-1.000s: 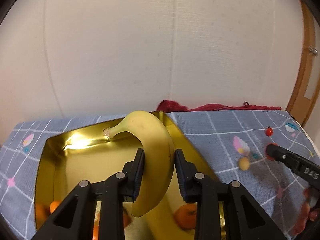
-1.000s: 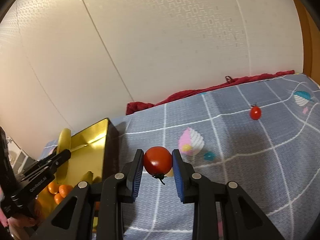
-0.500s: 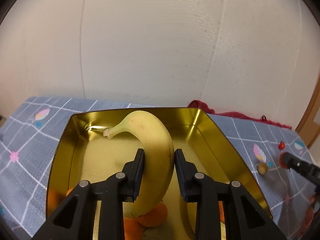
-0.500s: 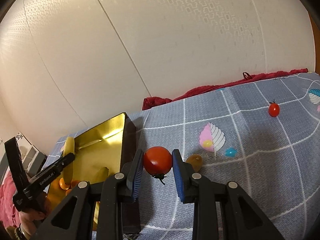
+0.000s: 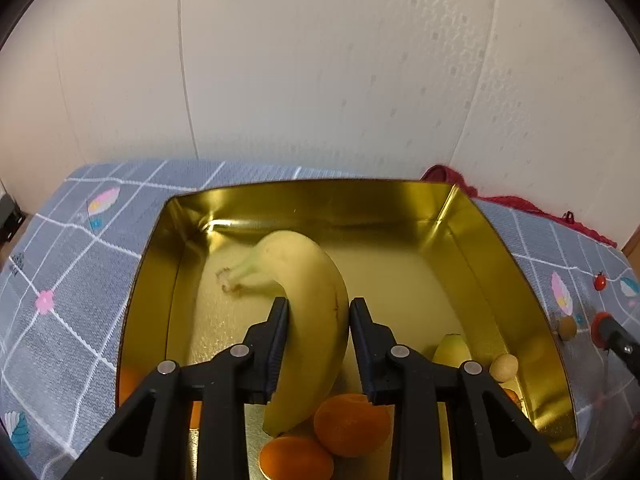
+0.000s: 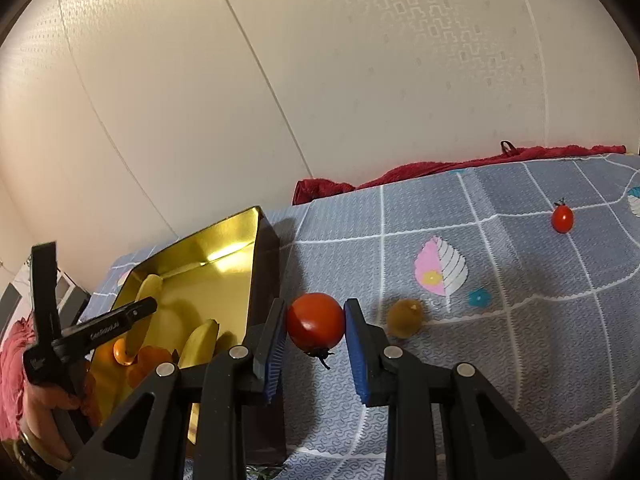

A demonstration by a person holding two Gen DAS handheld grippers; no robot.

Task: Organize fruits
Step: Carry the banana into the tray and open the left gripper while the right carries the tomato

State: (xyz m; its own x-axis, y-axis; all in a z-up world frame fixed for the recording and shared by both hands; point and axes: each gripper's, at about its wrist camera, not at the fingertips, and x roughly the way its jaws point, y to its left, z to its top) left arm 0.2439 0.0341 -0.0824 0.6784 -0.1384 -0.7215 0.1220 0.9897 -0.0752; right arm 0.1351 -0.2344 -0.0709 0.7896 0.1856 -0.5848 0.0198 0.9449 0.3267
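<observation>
Oranges (image 5: 351, 424) already lie in the gold tin (image 5: 496, 248); over it the left hand-held gripper (image 5: 318, 308) pinches a banana (image 5: 310, 304), beside it the right hand-held gripper (image 6: 315, 322) pinches a tomato (image 6: 316, 322), and a cherry tomato (image 6: 562, 218) waits well away.

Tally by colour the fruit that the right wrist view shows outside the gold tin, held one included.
Red: 2, the tomato in the right gripper and the small tomato on the cloth.
Yellow-brown: 1, the round fruit on the cloth.
Total: 3.
</observation>
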